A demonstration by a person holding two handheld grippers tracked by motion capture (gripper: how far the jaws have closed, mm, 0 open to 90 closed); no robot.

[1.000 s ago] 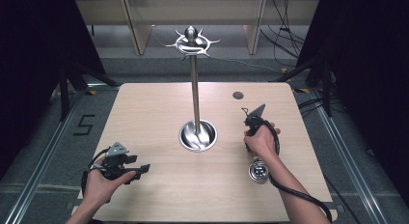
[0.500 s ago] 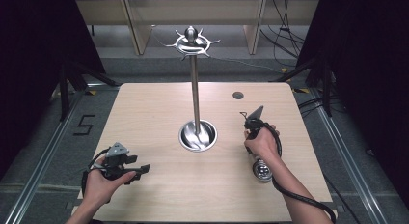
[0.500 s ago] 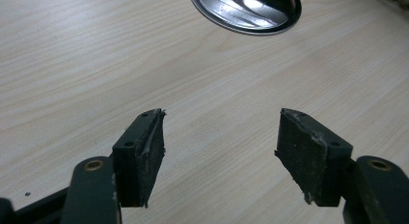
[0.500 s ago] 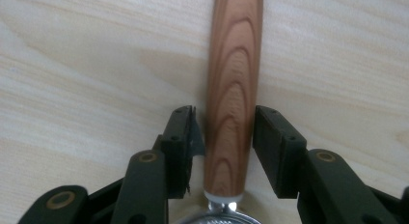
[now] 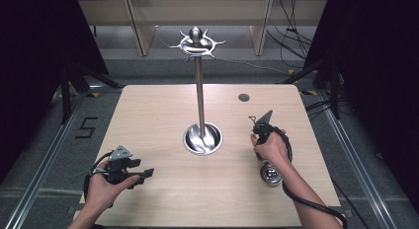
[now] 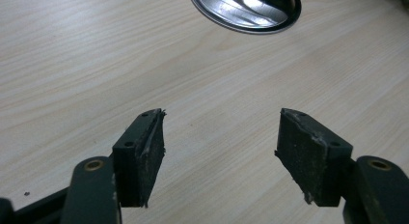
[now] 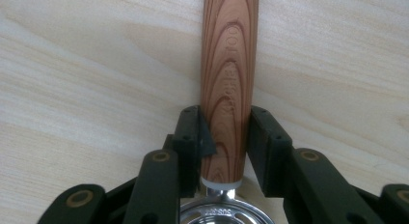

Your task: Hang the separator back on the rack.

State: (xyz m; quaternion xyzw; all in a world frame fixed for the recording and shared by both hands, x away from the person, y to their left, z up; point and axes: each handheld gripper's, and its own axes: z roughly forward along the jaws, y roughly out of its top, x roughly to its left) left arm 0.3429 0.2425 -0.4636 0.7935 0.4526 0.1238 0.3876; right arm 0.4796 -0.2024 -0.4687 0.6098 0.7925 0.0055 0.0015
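Note:
A utensil with a striped wooden handle (image 7: pixel 229 89) and a round metal head (image 5: pixel 271 174) lies on the table at the right. My right gripper (image 7: pixel 225 132) points down at it. Its jaws have just been closing, and the pads now press on both sides of the handle near the metal collar. In the high view the right gripper (image 5: pixel 263 126) rises above the person's hand, which hides the handle. My left gripper (image 5: pixel 146 173) rests near the front left of the table. Seen from its own camera, the left gripper (image 6: pixel 219 132) stands open over bare wood.
A tall metal stand rises from a round shiny base (image 5: pixel 202 138) at the table's middle, with a crown of hooks (image 5: pixel 196 43) on top. The base (image 6: pixel 246 7) lies ahead of the left gripper. A small dark hole (image 5: pixel 243 97) sits at the back right.
The right hand has barely shifted over the utensil. The left hand and the stand have stayed put.

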